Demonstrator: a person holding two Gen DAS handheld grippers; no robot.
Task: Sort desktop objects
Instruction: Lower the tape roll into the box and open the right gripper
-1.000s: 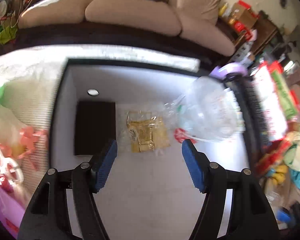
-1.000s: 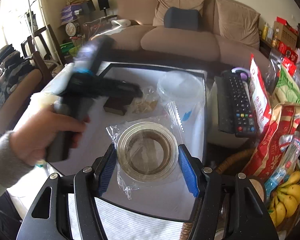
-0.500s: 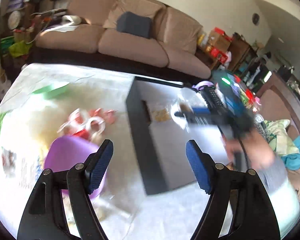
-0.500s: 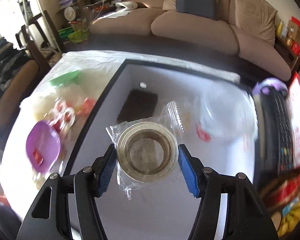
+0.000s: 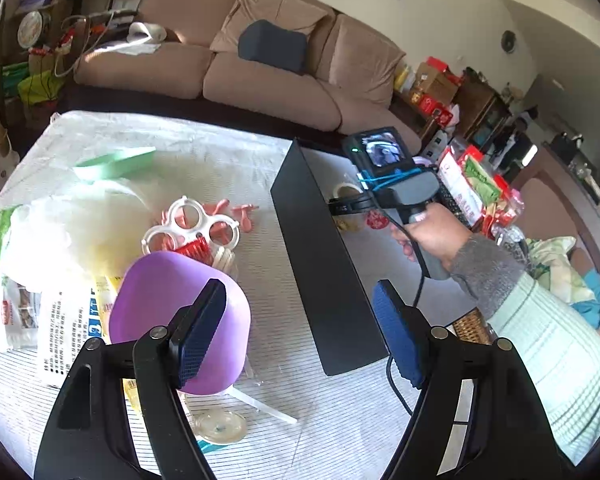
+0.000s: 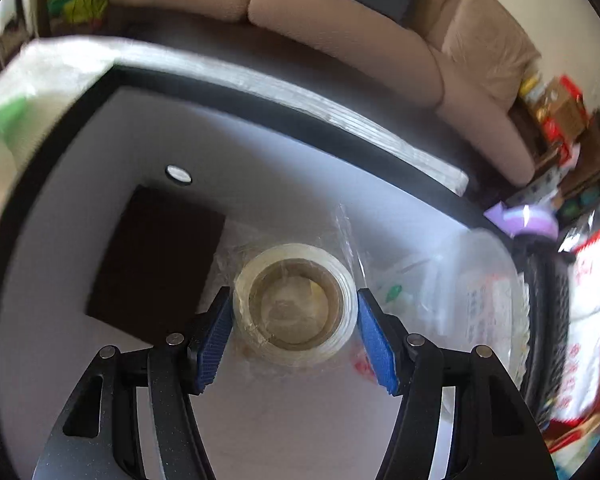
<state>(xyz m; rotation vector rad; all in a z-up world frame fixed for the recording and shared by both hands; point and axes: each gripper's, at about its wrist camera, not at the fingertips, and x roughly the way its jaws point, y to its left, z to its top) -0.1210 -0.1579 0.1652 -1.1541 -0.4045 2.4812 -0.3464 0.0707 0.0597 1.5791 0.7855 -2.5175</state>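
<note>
My right gripper point(image 6: 295, 322) is shut on a roll of clear tape in a plastic bag point(image 6: 296, 300) and holds it low over the inside of a black-walled box with a white floor point(image 6: 100, 152). In the left wrist view that box point(image 5: 320, 248) stands right of centre, with the right gripper's handle and hand point(image 5: 420, 216) over it. My left gripper point(image 5: 296, 328) is open and empty above the striped tablecloth, just right of a purple bowl point(image 5: 180, 316).
In the box lie a dark flat block point(image 6: 156, 264), a small white disc point(image 6: 179, 174) and a clear plastic lid point(image 6: 488, 300). Left of the box are a white ring holder with pink pieces point(image 5: 196, 224), a green scoop point(image 5: 116, 160), packets point(image 5: 60, 320). Snack bags point(image 5: 480, 188) at right.
My right gripper has carried the tape roll forward and down into the box. My left gripper has drawn back out of the box and swung left over the cluttered tablecloth.
</note>
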